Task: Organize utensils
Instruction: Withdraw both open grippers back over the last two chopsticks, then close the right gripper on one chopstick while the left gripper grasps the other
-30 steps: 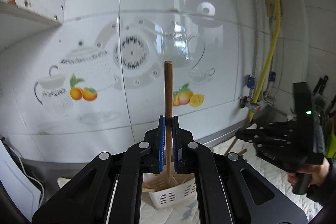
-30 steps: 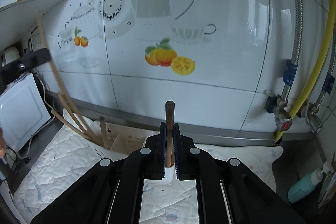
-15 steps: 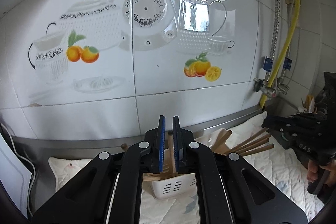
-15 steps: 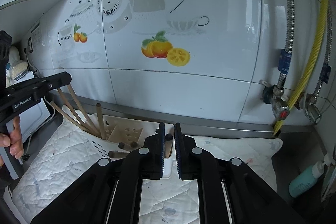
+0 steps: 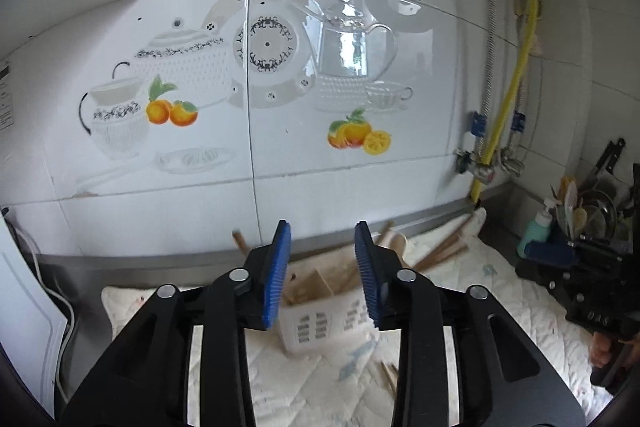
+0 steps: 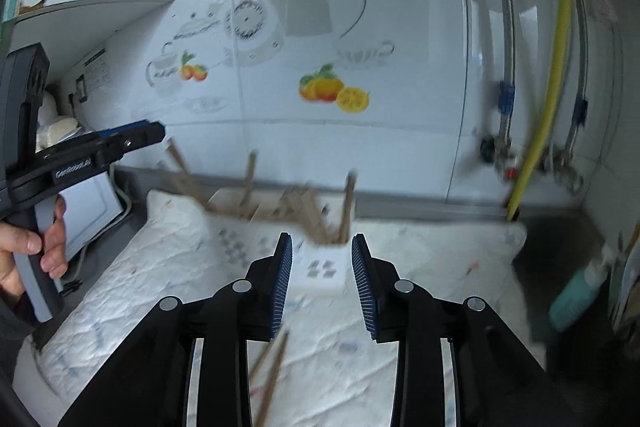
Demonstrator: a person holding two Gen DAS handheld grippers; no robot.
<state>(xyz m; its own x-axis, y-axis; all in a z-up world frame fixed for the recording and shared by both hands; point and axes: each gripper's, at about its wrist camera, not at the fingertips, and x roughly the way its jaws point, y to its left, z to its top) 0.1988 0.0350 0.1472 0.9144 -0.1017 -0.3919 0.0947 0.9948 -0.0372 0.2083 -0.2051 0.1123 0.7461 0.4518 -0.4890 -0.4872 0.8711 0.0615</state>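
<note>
1. Letting go is the step in hand: both claws have just been opening, and each now stands part-way apart with nothing between its blue pads
2. The left claw [image 5: 322, 267] hovers just above the white slotted basket [image 5: 320, 323] on the quilted mat [image 5: 500, 311] that covers the worktop; wooden chopsticks [image 5: 308, 287] lie and lean inside the basket
3. The right claw [image 6: 322, 277] sits over the basket's nearer end, where a few sticks stand upright in a small compartment [image 6: 346, 215]; the view is blurred, so I cannot tell their exact count
4. Loose chopsticks [image 6: 272, 367] remain on the mat under the right claw, and more [image 5: 440, 253] lie behind the basket by the wall
5. Next, I judge, each claw must drop to a stray stick, close on it narrowly, and carry it to the basket
</note>
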